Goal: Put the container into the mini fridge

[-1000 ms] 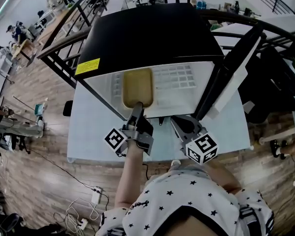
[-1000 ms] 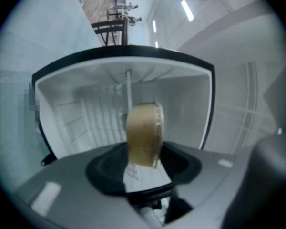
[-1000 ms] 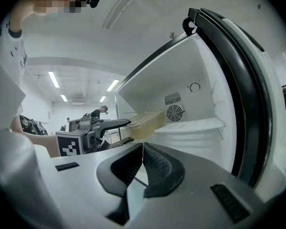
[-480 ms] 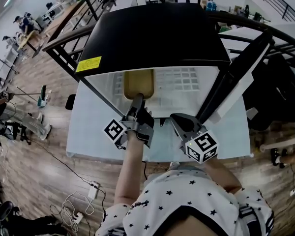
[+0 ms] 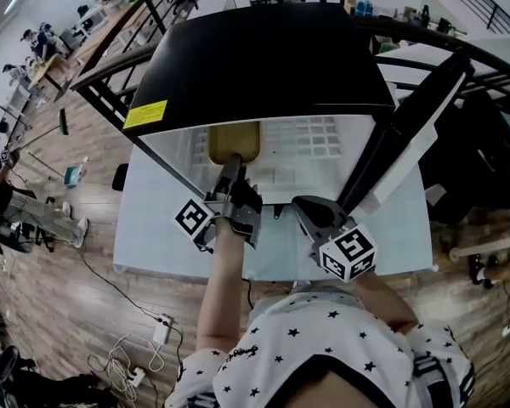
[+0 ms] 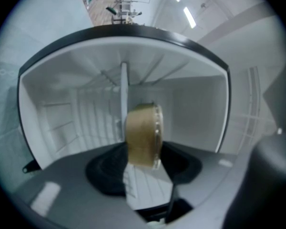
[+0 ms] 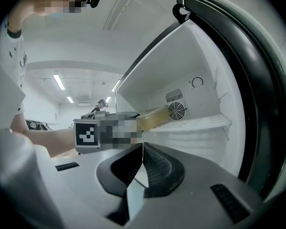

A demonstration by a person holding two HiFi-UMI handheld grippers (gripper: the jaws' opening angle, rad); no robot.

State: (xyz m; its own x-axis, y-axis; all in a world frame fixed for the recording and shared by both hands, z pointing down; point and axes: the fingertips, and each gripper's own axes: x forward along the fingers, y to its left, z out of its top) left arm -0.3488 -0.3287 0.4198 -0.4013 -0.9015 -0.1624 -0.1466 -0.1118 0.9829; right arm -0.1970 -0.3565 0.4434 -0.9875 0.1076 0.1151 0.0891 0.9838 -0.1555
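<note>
Inside mini fridge (image 5: 263,66), L tongs (image 5: 231,160) gripping tan container (image 5: 234,141); R tongs (image 7: 142,147) closed, empty, outside.

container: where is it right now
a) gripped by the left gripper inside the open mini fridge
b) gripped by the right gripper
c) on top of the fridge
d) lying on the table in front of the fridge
a: the left gripper has its jaws closed on the container, with the mini fridge walls around it.
</note>
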